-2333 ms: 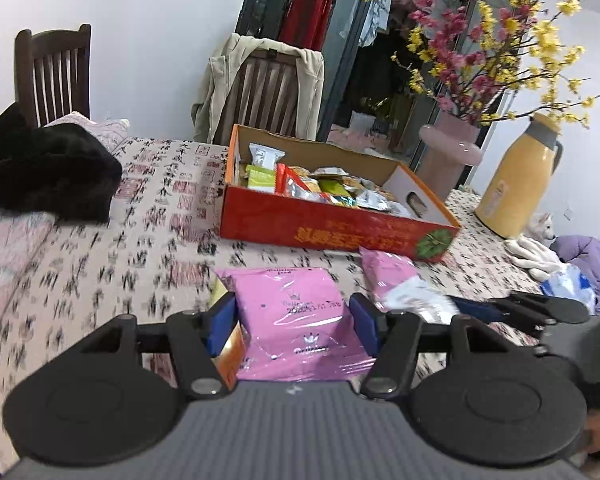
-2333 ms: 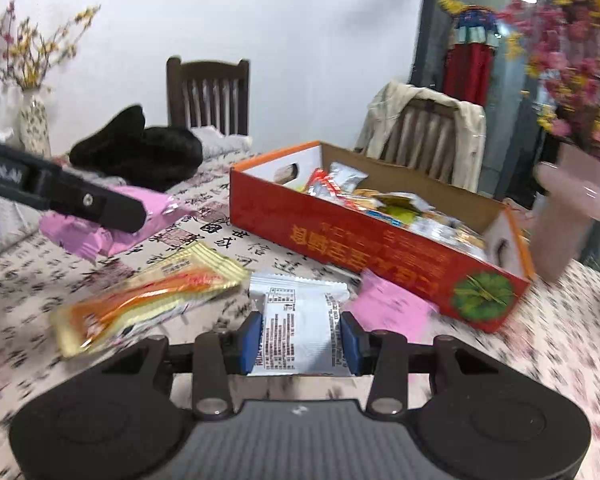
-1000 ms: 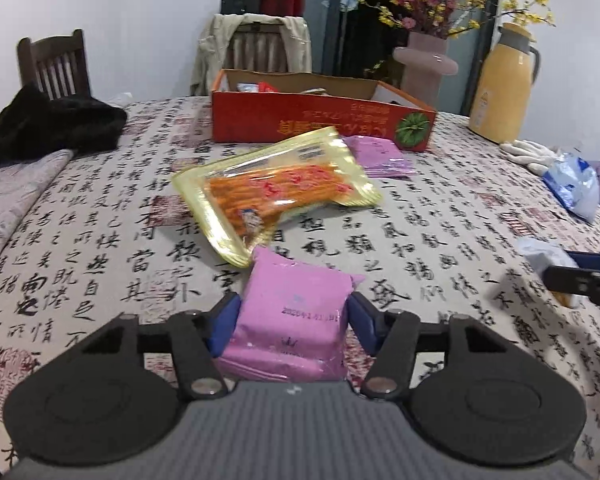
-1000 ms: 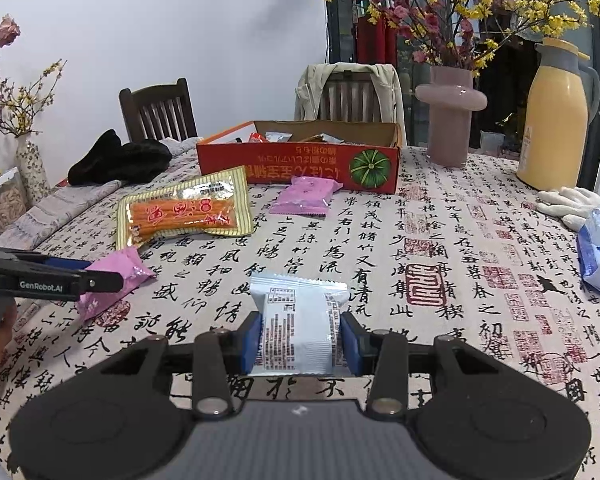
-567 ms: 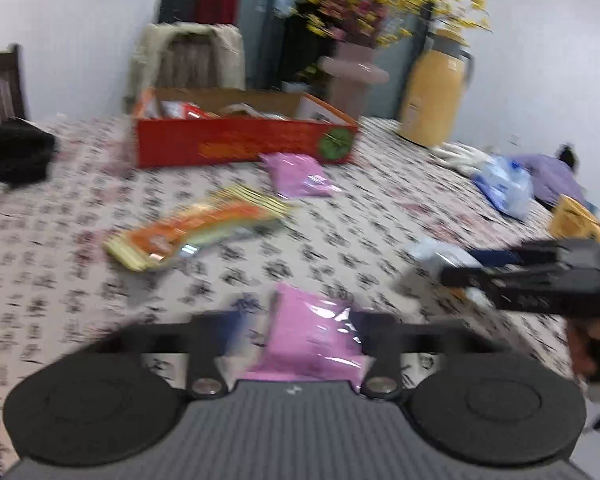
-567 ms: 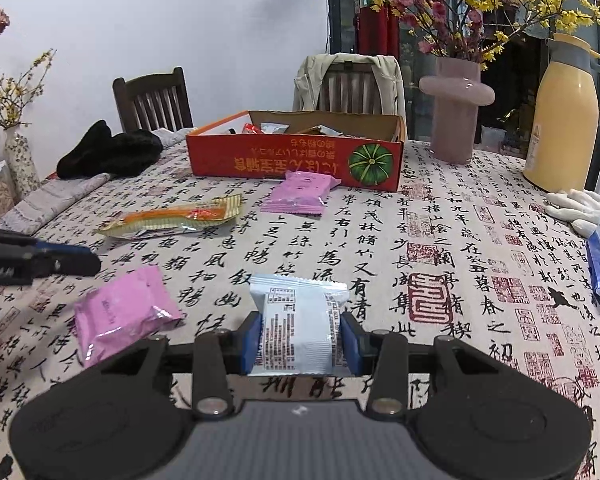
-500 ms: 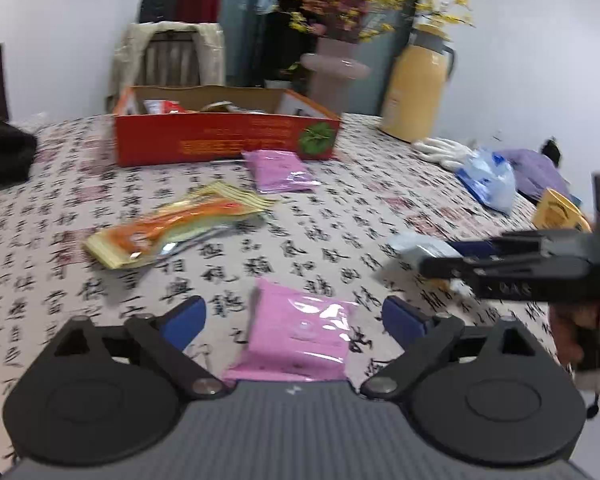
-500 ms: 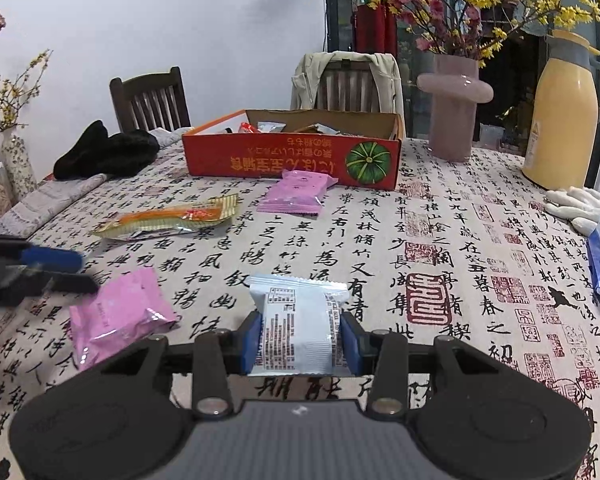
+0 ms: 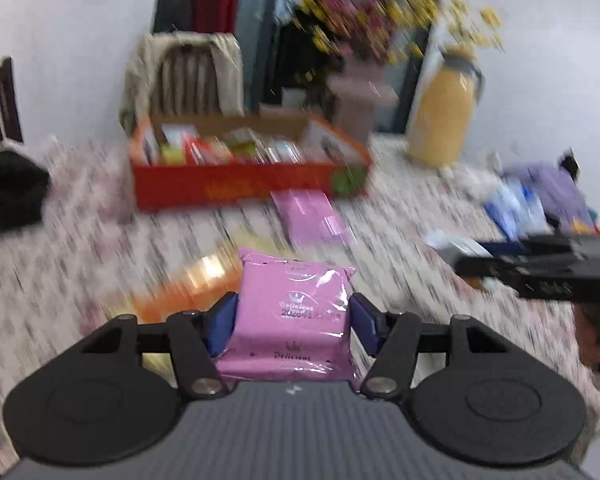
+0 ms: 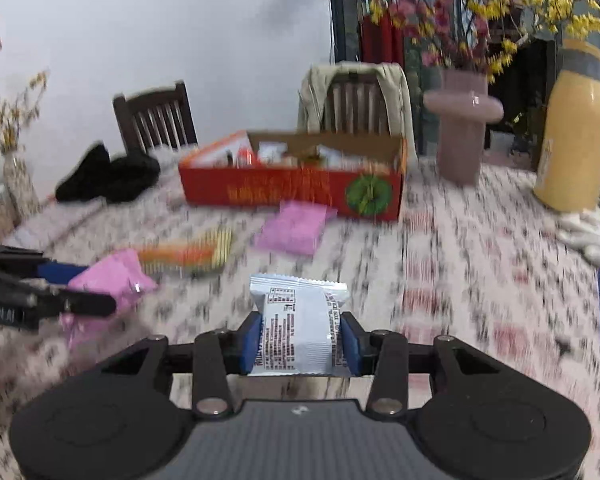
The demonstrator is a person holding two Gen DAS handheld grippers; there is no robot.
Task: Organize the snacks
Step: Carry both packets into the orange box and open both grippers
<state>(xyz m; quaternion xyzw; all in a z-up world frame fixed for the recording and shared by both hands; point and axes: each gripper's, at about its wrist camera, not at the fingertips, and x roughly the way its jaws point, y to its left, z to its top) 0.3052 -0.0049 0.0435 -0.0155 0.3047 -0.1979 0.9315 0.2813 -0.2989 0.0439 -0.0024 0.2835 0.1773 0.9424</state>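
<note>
Ahead of the fingers a patterned tablecloth [image 10: 460, 240] covers the table. Beyond it stand a dark wooden chair [image 10: 156, 120], a coat-draped chair [image 10: 356, 96], a pink vase [image 10: 462, 120] and the white wall [image 10: 180, 20].

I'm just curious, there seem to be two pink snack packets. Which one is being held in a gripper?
The pink packet printed "Delicious", clamped between the left gripper's blue pads, which have just closed on it. The other pink packet lies loose on the table before the red box.
</note>
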